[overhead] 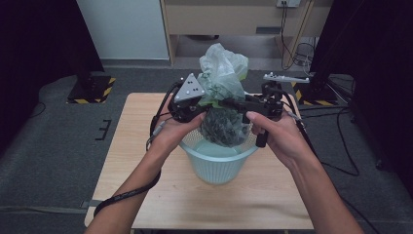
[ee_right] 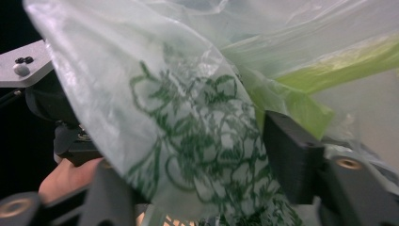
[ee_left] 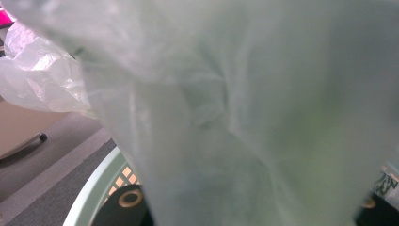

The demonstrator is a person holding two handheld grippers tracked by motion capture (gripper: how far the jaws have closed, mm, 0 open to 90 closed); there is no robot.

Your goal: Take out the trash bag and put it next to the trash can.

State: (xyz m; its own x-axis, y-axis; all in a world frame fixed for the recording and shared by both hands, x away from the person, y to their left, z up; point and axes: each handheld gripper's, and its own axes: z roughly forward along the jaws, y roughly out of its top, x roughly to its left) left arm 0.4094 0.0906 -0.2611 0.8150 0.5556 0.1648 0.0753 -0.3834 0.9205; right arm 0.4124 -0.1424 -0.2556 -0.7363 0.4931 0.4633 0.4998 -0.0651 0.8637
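Two hand-held grippers meet at the neck of a plastic bag [overhead: 222, 92] that hangs over a pale blue basket [overhead: 219, 163] on the desk [overhead: 146, 161]. Bag is thin, see-through, w/ a green leaf print and a lime-green strip near the gathered neck; its lower part sits inside the basket rim, its top puffs up above both tools.

Left hand-held gripper [overhead: 204, 101]: jaws together, clamped on the bag neck from the left; in the left gripper view the film lies right across the lens, so the pinch itself is blurred. Right hand-held gripper [overhead: 233, 103]: jaws apart, bag film lying between them in the right gripper view, pads not pressing on it.

Risks, as I judge them:
- One pinch carries the whole bag. Thin film can slide out of the left jaws, and the bag drops back into the basket.
- Pulling up hard on a small fold may tear the film.
- If the bag snags on the rim, the light basket may lift or tip w/ it.
- Right jaws closing blind could catch only loose film above the neck, or nip the left tool.
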